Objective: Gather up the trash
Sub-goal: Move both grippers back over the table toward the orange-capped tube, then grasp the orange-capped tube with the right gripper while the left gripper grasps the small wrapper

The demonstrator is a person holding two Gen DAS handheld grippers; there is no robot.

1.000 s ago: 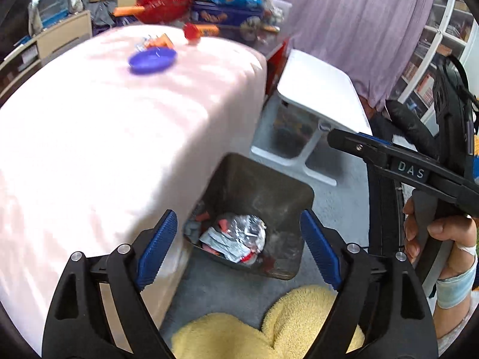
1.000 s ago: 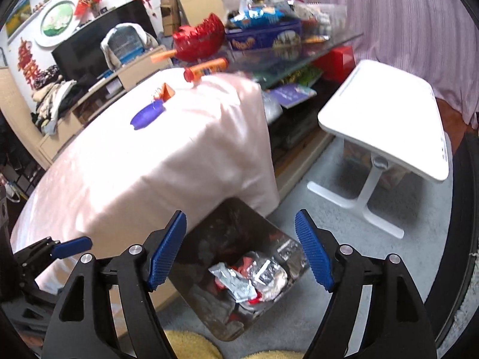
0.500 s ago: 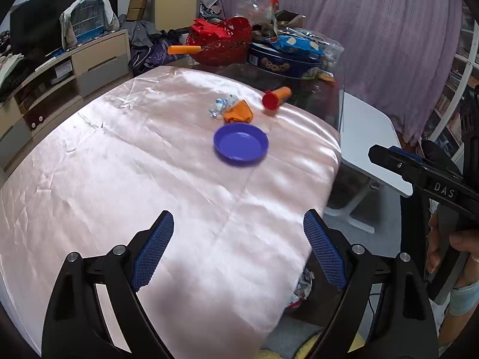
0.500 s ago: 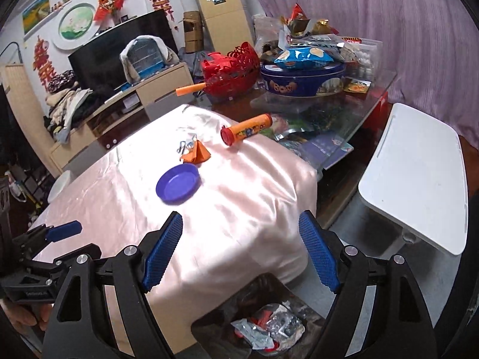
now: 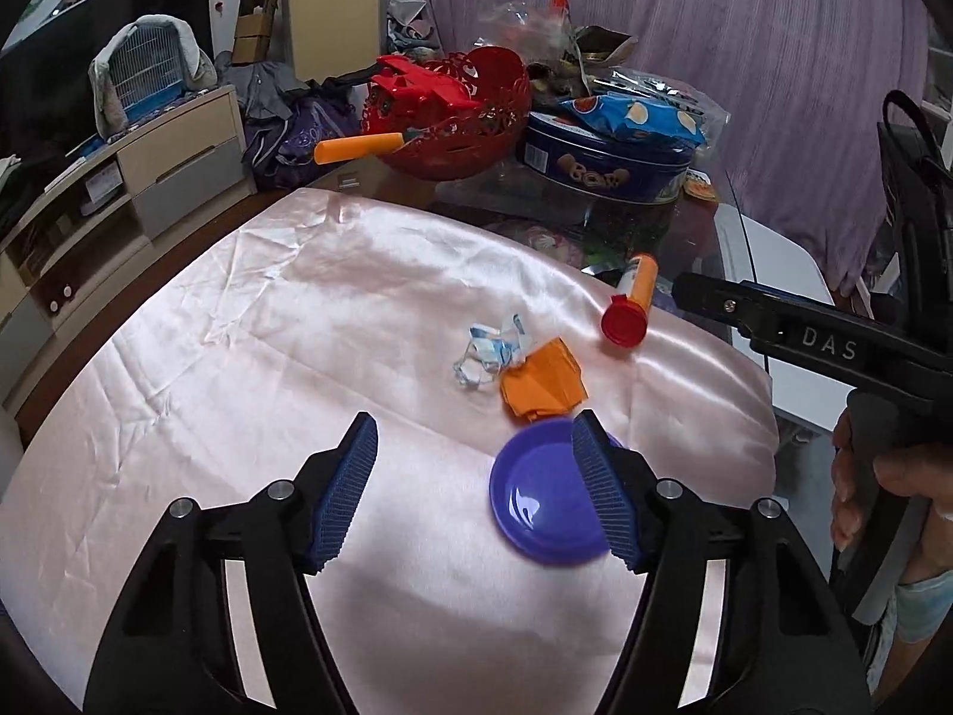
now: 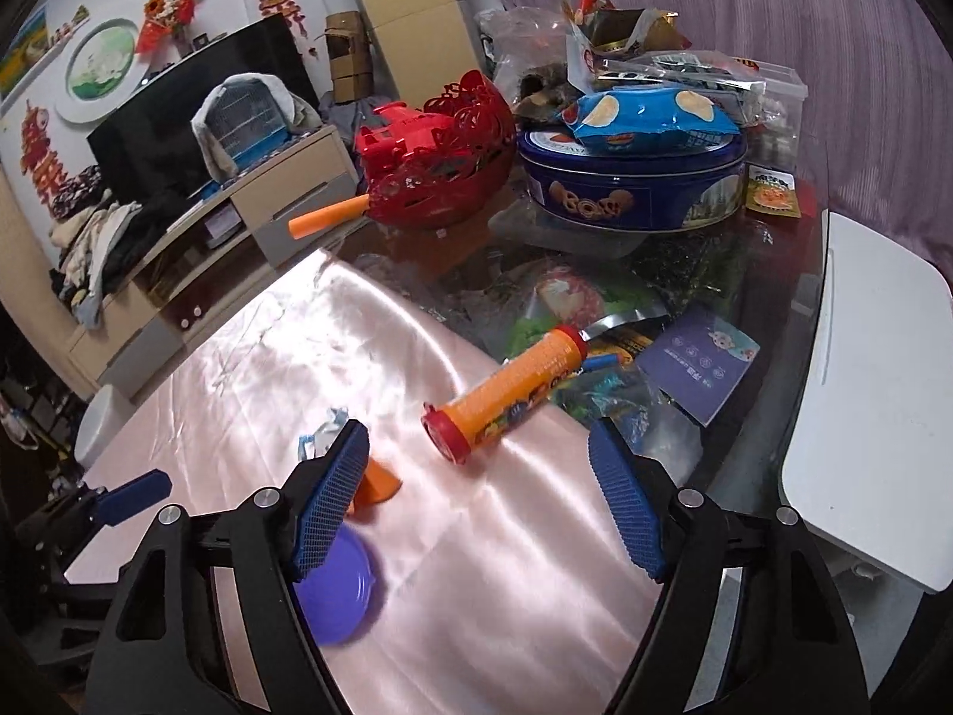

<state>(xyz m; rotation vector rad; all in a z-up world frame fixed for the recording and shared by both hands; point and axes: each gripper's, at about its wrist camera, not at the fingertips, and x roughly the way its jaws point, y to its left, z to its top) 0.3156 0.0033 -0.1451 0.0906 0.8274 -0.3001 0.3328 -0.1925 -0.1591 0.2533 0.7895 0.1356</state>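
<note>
On the pink satin cloth (image 5: pixel 268 369) lie a crumpled blue-and-white wrapper (image 5: pixel 491 351), a folded orange paper (image 5: pixel 542 384), a purple plate (image 5: pixel 545 494) and an orange tube with a red cap (image 5: pixel 628 313). My left gripper (image 5: pixel 476 488) hovers above the cloth just short of the wrapper; its jaws are closing with nothing between them. My right gripper (image 6: pixel 476 494) stands open and empty above the cloth, a little short of the orange tube (image 6: pixel 506 393). The orange paper (image 6: pixel 375 485) and purple plate (image 6: pixel 339 584) sit partly behind its left finger.
A red basket (image 5: pixel 458 119), a blue cookie tin (image 5: pixel 607 161) and snack bags crowd the glass table behind the cloth. A white side table (image 6: pixel 875 405) stands to the right. A hand (image 5: pixel 875 494) holds the right gripper's handle at the left wrist view's edge.
Both grippers swung up from over the floor bin to above the tabletop and moved forward toward the trash. The bin has dropped out of view. The left jaws have narrowed.
</note>
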